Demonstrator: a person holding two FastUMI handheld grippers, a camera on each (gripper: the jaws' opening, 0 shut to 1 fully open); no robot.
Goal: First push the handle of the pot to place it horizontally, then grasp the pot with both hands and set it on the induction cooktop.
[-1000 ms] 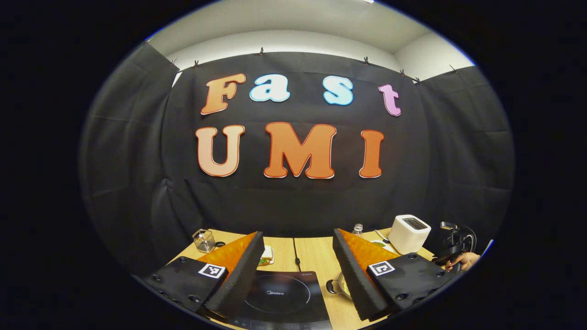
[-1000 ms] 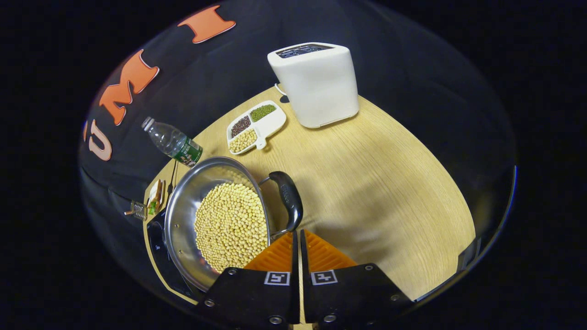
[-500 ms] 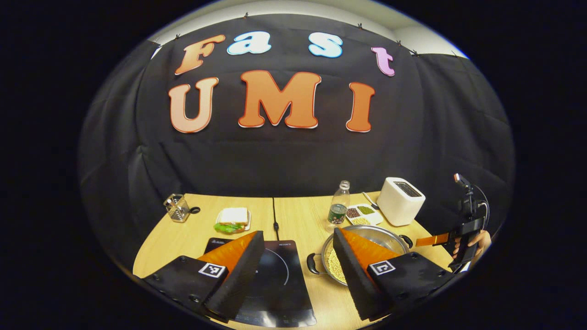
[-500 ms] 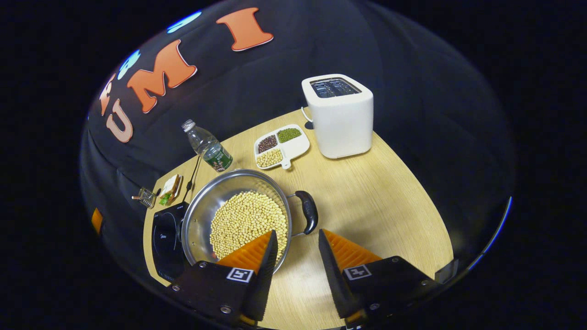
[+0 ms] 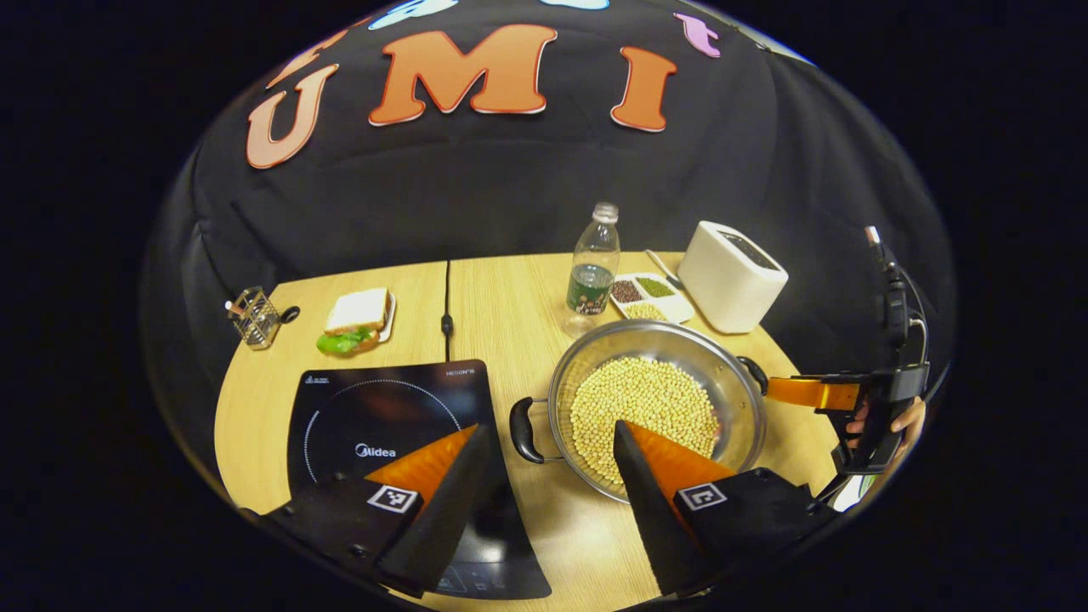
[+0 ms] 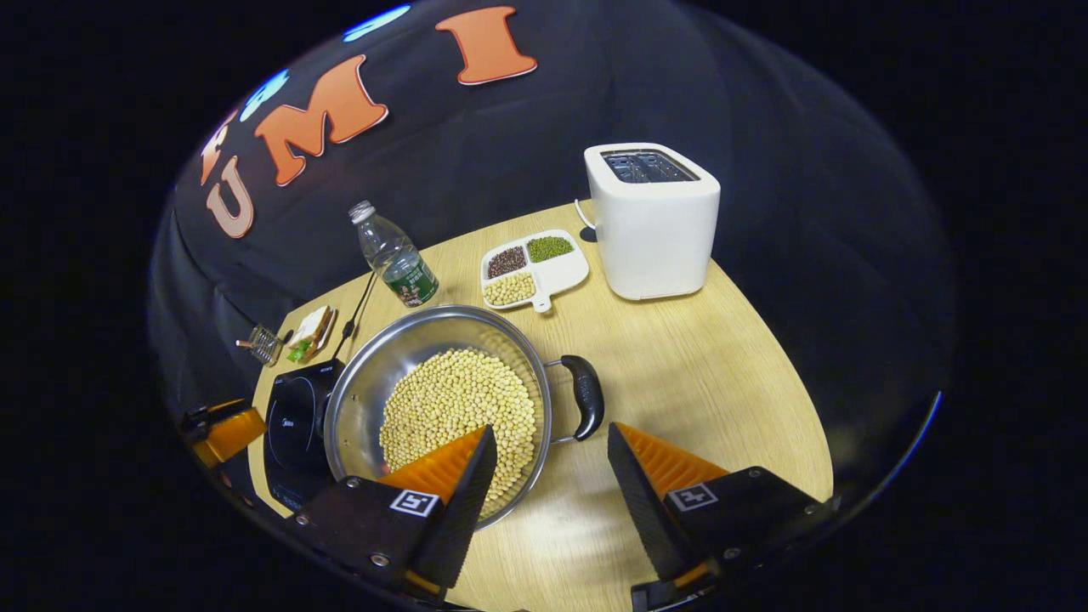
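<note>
Since a second ago we have tipped the left tongs [image 5: 548, 442] down from the wall to the surface [image 5: 510, 297], and the right tongs [image 6: 548, 442], then pressed together by the pot's right handle [image 6: 586, 396], have drawn back and spread. Both pairs now stand spread and pinch nothing.

From largest to smallest: the surface runs ahead of both pairs. The induction cooktop [image 5: 382, 408] lies under and ahead of the left finger of the left tongs. The pot [image 5: 654, 399], full of pale beans [image 5: 642, 408], sits just ahead of the right finger of the left tongs, beside the cooktop and not on it. In the right gripper view the pot [image 6: 438, 395] lies ahead of the left finger. The pot's left handle [image 5: 523, 429] shows just ahead of the gap of the left tongs; the right handle sits just ahead of the gap of the right tongs. Both handles look to lie flat, so we judge the push done.

The step now is the two-handed grasp. We should bring each pair low and level, straddle its handle, close on both together, and lift evenly so the beans do not slide.

In the left gripper view a hand [image 5: 884, 425] holds the right tongs [image 5: 807, 393] level beside the pot's far handle, fingers aimed at it
</note>
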